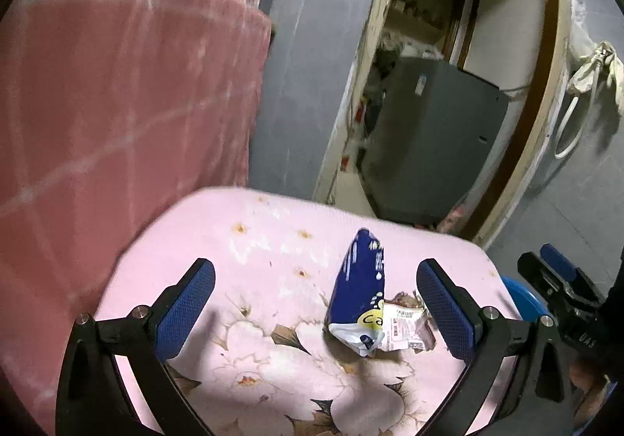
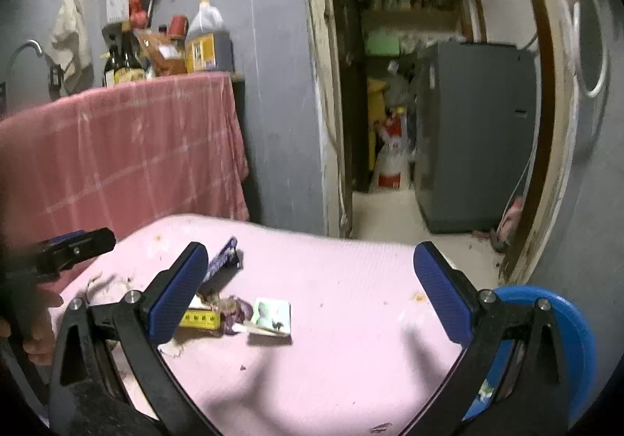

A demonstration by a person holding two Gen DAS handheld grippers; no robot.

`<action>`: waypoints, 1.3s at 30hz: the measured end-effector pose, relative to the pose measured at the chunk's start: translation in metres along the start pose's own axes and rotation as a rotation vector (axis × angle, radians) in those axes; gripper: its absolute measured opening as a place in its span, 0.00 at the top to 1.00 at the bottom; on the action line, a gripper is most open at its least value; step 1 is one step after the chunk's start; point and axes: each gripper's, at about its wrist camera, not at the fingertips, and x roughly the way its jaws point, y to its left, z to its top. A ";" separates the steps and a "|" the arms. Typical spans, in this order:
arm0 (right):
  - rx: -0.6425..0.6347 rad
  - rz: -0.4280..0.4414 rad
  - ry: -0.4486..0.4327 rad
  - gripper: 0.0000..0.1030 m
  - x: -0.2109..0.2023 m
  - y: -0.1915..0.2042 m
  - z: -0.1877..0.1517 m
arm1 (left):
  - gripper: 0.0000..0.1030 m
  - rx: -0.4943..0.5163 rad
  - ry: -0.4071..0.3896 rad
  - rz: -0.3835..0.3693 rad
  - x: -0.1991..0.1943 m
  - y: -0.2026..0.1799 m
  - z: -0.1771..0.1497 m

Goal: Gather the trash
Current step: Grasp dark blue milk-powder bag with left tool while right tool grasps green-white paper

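Note:
A crumpled blue and white wrapper [image 1: 360,293] lies on the pink flowered tablecloth [image 1: 273,241], with a small printed wrapper [image 1: 403,328] against it. My left gripper [image 1: 316,303] is open above the cloth, the wrappers just inside its right finger. In the right wrist view the blue wrapper [image 2: 222,260] stands on edge, beside a yellow wrapper [image 2: 199,319], purple scraps [image 2: 234,313] and a small green-white packet [image 2: 271,317]. My right gripper [image 2: 310,295] is open and empty over the cloth [image 2: 351,280], the trash by its left finger.
A blue bin rim [image 2: 561,334] sits at the table's right edge. A counter draped in a red checked cloth [image 2: 117,163] holds bottles [image 2: 206,42] at left. A doorway with a grey appliance [image 2: 472,135] lies beyond. The other gripper [image 2: 66,249] shows at left.

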 end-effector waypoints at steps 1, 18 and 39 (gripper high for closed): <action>0.003 0.006 0.016 0.00 0.003 -0.001 0.000 | 0.02 -0.004 0.022 0.001 0.005 0.001 0.000; -0.004 0.092 0.350 0.20 0.059 0.005 -0.017 | 0.28 0.047 0.258 -0.135 0.037 -0.017 -0.013; -0.044 0.123 0.488 0.40 0.077 0.012 -0.030 | 0.64 -0.040 0.372 -0.201 0.050 -0.008 -0.009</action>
